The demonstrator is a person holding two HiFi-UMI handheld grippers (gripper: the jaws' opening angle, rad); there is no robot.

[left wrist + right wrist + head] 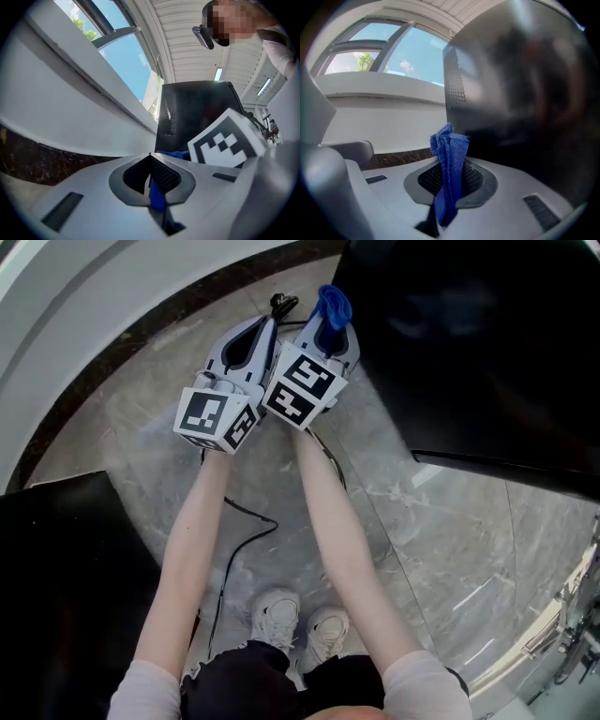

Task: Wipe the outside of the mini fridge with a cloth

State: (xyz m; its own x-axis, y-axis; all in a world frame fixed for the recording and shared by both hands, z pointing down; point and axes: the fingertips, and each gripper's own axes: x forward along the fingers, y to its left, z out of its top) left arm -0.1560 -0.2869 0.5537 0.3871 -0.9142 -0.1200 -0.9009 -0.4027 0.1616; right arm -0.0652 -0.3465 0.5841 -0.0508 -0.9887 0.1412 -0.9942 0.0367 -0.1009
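The black mini fridge point(469, 343) stands on the floor at the upper right of the head view. A blue cloth point(333, 306) sticks out of my right gripper point(330, 326), which is shut on it just left of the fridge's side. In the right gripper view the folded cloth point(450, 150) rises upright from the jaws beside the fridge wall point(520, 84), apart from it. My left gripper point(279, 307) is pressed alongside the right one. Its jaws are shut point(150, 158), with a thin blue strip in the slot behind them. The fridge point(197, 108) stands ahead.
A white curved wall point(103, 296) with a dark baseboard runs along the top left. A black cable point(246, 521) trails over the marble floor point(441, 549). A black object point(66, 559) fills the lower left, and the person's shoes point(295, 620) are below.
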